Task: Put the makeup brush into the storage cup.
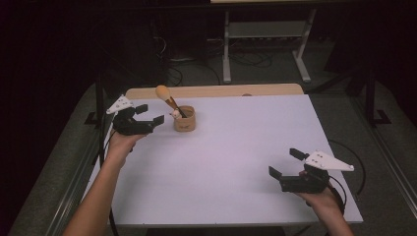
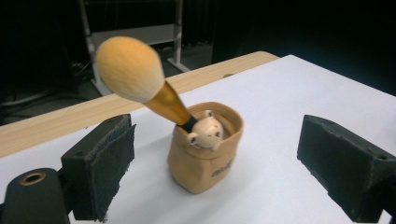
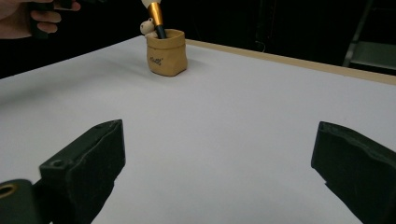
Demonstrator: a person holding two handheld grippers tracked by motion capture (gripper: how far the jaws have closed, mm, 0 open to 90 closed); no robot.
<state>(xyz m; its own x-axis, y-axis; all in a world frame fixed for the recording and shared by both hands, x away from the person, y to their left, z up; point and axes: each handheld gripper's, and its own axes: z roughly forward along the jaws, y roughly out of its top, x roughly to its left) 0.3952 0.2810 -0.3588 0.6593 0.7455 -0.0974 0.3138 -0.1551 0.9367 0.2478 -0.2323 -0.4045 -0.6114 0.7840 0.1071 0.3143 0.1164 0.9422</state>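
High view: the tan pouch (image 1: 185,119) stands at upper centre of the white table (image 1: 231,162), a makeup brush (image 1: 167,98) leaning out of it up-left. The left gripper (image 1: 149,114), jaws spread, faces it, seemingly lined up for a grab; the right gripper (image 1: 284,162) waits released at lower right.

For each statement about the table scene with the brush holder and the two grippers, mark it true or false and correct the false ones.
1. The brush stands in the tan holder. True.
2. The left gripper is shut on the brush. False: it is open, just beside the holder.
3. The right gripper is open and holds nothing. True.
4. The holder lies tipped over on the white table. False: it stands upright.
5. The right gripper is nearer the holder than the left gripper. False: the left is nearer.
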